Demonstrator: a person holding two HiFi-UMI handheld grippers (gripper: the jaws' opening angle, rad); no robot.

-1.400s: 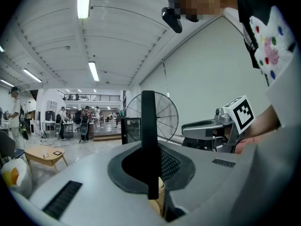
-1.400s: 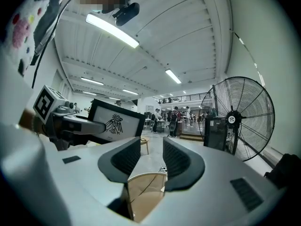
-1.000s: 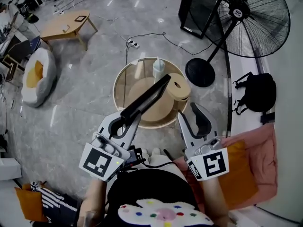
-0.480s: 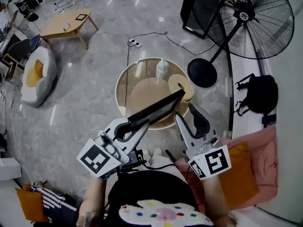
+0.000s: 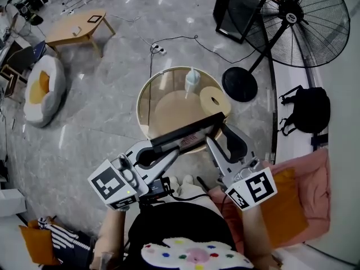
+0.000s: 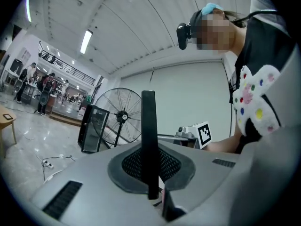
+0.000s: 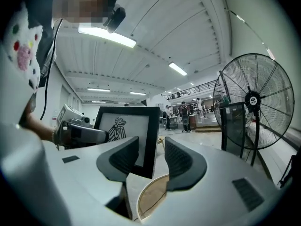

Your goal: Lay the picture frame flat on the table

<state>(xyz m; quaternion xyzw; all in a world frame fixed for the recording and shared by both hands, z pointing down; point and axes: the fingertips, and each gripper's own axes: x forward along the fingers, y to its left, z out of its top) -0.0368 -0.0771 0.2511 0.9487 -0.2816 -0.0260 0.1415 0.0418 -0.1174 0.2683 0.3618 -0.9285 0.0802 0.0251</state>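
The black picture frame (image 5: 188,131) hangs tilted over the round glass-topped table (image 5: 144,103), with my left gripper (image 5: 156,152) shut on its left edge. In the left gripper view the frame (image 6: 149,135) shows edge-on as a dark bar pinched between the pads. My right gripper (image 5: 224,138) is open, its jaws having just been opening, at the frame's right end. In the right gripper view the frame (image 7: 123,128) shows a bird drawing, and its right border lies between the spread jaws of my right gripper (image 7: 151,158), untouched by the pads.
On the table stand a small bottle (image 5: 192,82) and a tan roll (image 5: 215,100). Behind it are a big floor fan (image 5: 298,16) and a black speaker (image 5: 239,10). A black backpack (image 5: 309,108) and a pink cushion (image 5: 292,198) lie to the right.
The frame has swung down and to the right, from pointing steeply away to lying nearly across, toward the right gripper. The right gripper has shifted slightly down and in to the frame's end.
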